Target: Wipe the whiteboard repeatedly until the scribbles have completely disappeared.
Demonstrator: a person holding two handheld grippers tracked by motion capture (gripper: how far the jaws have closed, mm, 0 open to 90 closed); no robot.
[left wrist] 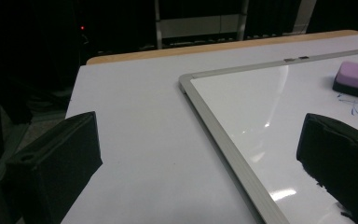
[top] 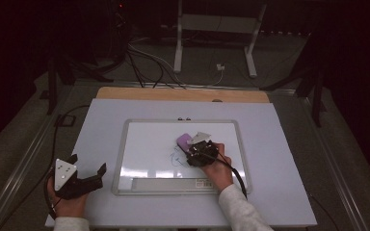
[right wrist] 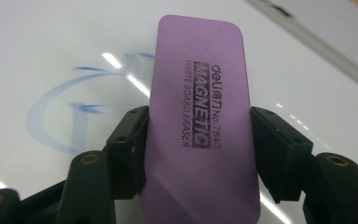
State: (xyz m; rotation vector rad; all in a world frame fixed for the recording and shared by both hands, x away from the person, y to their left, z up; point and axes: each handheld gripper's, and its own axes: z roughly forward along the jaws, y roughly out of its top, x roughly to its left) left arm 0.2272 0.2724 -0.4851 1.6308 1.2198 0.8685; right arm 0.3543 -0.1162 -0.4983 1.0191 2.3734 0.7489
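Left gripper rests at the near left of the worktop, its jaws standing wide with nothing between them. From it the whiteboard lies toward three o'clock in the high view, and the left gripper view shows the board's grey frame corner just ahead, with the purple eraser far off toward two o'clock. That puts the left hand well apart from the work.

Moving rightward across the board, the blue marker strokes sit near its middle. In the right gripper view they form a curved arc lying at about nine to ten o'clock from the eraser, touching or just beside its left edge.

Farther right, the right gripper holds the eraser across its short width, jaws drawn in narrow on the two long sides. The eraser's long axis runs from six to twelve o'clock, straight along the jaws, with its far end pointing away from the right hand. Its felt side appears to face the board, though whether it presses down cannot be told.

Judging from this, the coming stroke turns on sweeping the eraser sideways toward nine o'clock, broadside over the ink, and the right hand is plainly the nearer one for it.
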